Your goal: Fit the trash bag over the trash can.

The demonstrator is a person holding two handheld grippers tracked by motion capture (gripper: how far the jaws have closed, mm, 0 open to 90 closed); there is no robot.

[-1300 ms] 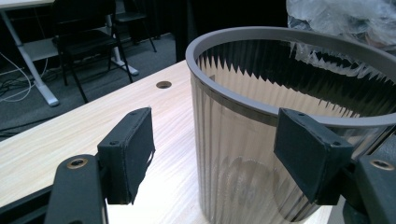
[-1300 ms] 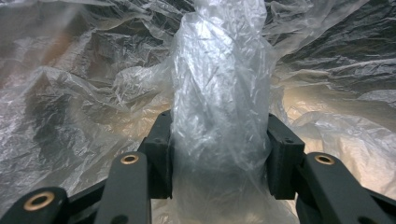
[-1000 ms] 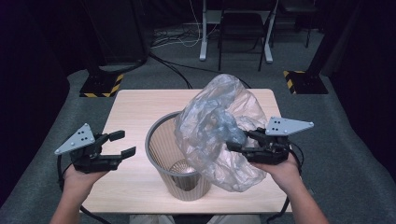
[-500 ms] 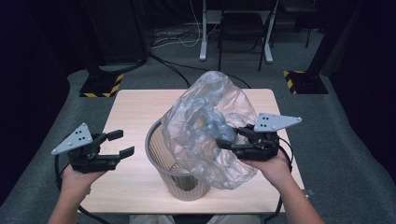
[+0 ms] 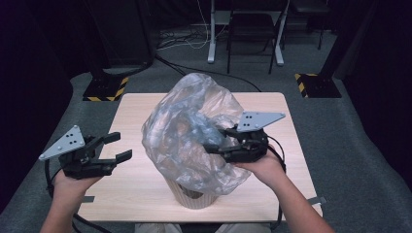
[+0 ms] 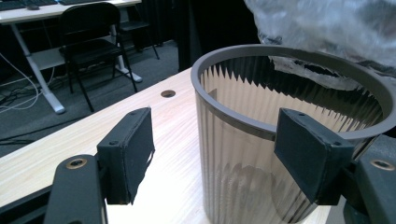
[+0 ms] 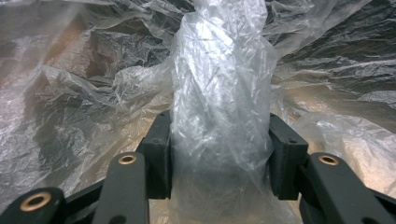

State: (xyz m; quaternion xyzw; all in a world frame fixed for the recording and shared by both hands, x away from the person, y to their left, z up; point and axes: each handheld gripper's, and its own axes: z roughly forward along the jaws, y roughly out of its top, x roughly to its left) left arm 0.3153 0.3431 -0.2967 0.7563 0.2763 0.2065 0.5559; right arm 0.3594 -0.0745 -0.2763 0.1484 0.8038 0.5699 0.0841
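A crumpled clear plastic bag [image 5: 192, 131] hangs over a ribbed grey bin [image 5: 194, 200] at the front middle of the wooden table [image 5: 136, 111]; it hides the bin's mouth from above. My right gripper [image 5: 212, 145] grips a bunched fold of the bag [image 7: 219, 70] from the right, both pads against it, and its jaws have just been opening a little. In the right gripper view that fold stands between the jaws of the right gripper [image 7: 219, 154]. My left gripper [image 5: 121, 146] is open left of the bin, holding nothing. In its own view the left gripper [image 6: 219, 156] faces the bin's rim [image 6: 233, 116].
A chair [image 5: 252, 29] and desk legs stand beyond the table's far edge. Two floor stands with yellow-black stripes [image 5: 104, 90] sit at the table's far corners. A small hole [image 6: 167, 93] is in the tabletop beyond the bin.
My right gripper has moved left with the bag, which now covers the bin's mouth. The left gripper has stayed put, open.
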